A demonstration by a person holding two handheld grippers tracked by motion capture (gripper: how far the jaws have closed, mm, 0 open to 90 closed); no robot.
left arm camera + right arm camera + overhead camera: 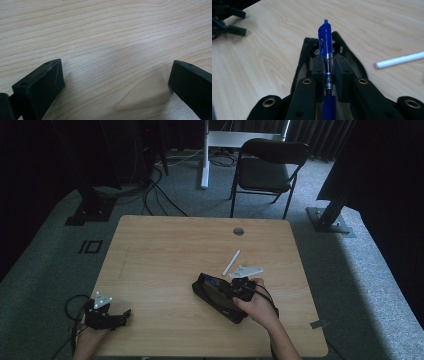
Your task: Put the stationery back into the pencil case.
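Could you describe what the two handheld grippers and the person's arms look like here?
Both grippers are black. The left gripper carries a grey three-cornered plate with dark dots, and a black cable loops from it over the table's edge. Its jaws are blocky with small holes. The right gripper has flat black linkage arms with brass-coloured rivets and rectangular pads, and a black cable trails back. The forearms are bare, no sleeves.

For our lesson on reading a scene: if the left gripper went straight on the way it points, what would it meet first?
Probably just the bare wooden table. The left gripper has its jaws open and angled down at the tabletop, with nothing between or ahead of them.
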